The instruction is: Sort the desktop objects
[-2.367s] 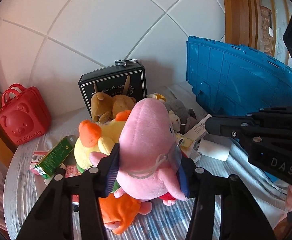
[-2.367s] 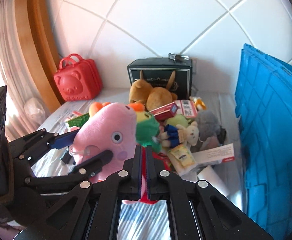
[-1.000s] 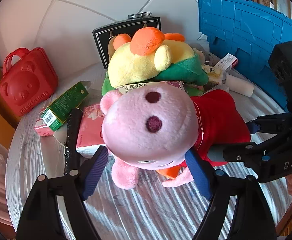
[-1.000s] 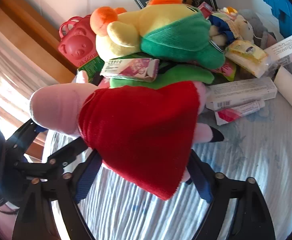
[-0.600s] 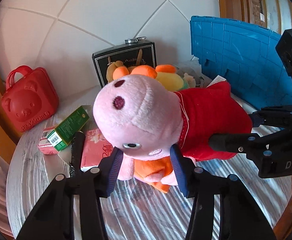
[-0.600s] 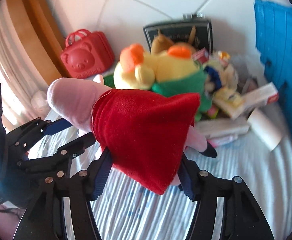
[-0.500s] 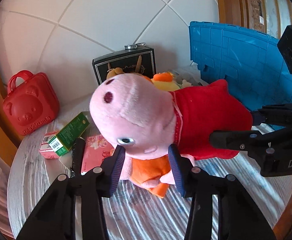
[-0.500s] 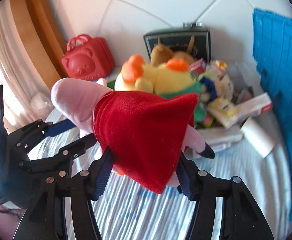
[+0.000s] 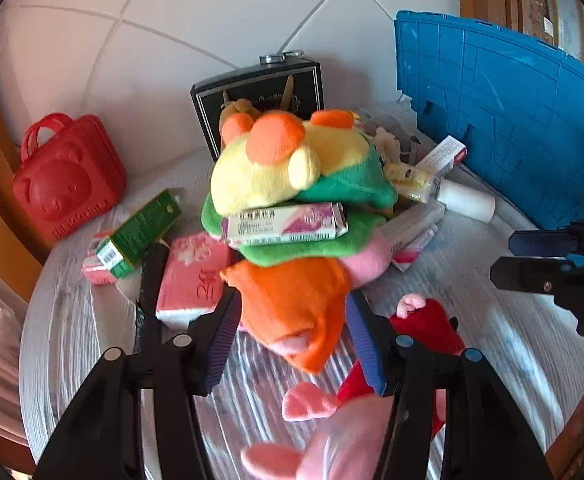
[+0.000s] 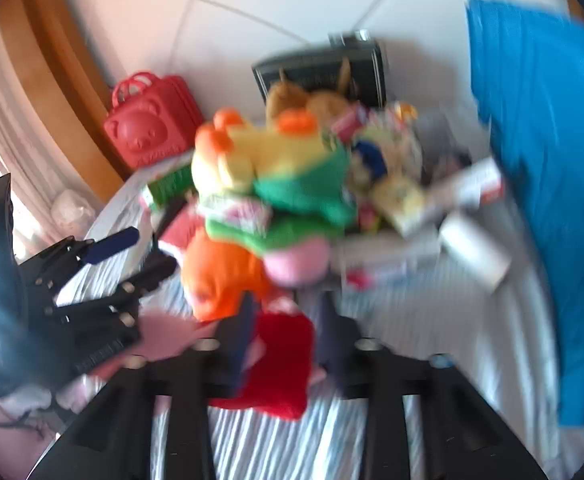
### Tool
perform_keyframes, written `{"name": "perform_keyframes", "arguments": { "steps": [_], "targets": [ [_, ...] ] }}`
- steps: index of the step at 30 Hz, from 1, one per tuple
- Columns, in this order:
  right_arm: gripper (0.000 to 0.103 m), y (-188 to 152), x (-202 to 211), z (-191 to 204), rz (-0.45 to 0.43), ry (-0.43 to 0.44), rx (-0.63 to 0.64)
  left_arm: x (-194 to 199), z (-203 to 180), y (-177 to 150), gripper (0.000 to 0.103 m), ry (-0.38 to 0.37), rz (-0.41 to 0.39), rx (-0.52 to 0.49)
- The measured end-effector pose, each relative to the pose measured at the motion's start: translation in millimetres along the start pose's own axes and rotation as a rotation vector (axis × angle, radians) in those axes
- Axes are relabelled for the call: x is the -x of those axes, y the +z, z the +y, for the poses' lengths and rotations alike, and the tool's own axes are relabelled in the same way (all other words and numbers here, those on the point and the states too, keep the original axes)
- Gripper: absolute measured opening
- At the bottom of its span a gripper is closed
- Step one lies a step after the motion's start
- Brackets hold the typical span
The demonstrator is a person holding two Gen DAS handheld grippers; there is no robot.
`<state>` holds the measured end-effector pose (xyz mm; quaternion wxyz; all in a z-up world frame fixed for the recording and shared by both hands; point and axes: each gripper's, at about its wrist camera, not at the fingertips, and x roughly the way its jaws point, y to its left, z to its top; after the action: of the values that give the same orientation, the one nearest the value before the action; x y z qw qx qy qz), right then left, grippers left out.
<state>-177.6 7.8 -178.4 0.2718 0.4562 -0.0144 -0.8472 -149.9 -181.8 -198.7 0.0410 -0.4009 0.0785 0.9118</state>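
The left gripper (image 9: 292, 332) was opening, and its two blue pads sat on each side of an orange plush part (image 9: 292, 304) without pressing it. The pink pig toy in a red dress (image 9: 424, 328) lay low at the near edge of the table (image 9: 504, 344), under and beside that gripper, with its pink head blurred at the bottom. The right gripper (image 10: 283, 332) was spread part way, and the red dress (image 10: 279, 364) showed between its fingers, but that view was too blurry to tell if they squeezed it. One yellow and green plush toy (image 9: 292, 164) sat on top of the pile in the middle of the table, with one pink and white box (image 9: 287, 224) lying across its green part. One red bear case (image 9: 63, 180) stood at the far left edge, one black box (image 9: 257, 92) stood at the far edge, and one blue crate (image 9: 504, 108) stood along the right edge. One green box (image 9: 139, 232) and one pink tissue pack (image 9: 191, 272) lay at the left side
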Motion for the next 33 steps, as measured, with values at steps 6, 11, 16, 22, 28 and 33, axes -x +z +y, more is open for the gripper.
{"name": "perform_keyframes", "arguments": {
  "steps": [6,11,16,22,28,33],
  "targets": [
    [0.075,-48,-21,2,0.083,0.104,-0.026,16,20,-57,0.061,0.028,0.051,0.09],
    [0.084,-69,-37,19,0.167,0.164,0.065,36,31,-88,0.061,0.064,0.09,0.272],
    [0.103,-76,-29,19,0.131,0.244,0.212,76,4,-117,0.061,0.213,0.046,0.409],
    [0.103,-93,-28,18,0.113,0.256,0.481,83,-42,-157,0.065,0.358,0.065,0.567],
    [0.103,-104,-43,16,0.124,0.266,0.601,59,-55,-177,0.065,0.413,0.139,0.577],
    [0.103,-95,-66,21,0.135,0.283,0.607,31,-41,-169,0.065,0.4,0.113,0.587]
  ]
}}
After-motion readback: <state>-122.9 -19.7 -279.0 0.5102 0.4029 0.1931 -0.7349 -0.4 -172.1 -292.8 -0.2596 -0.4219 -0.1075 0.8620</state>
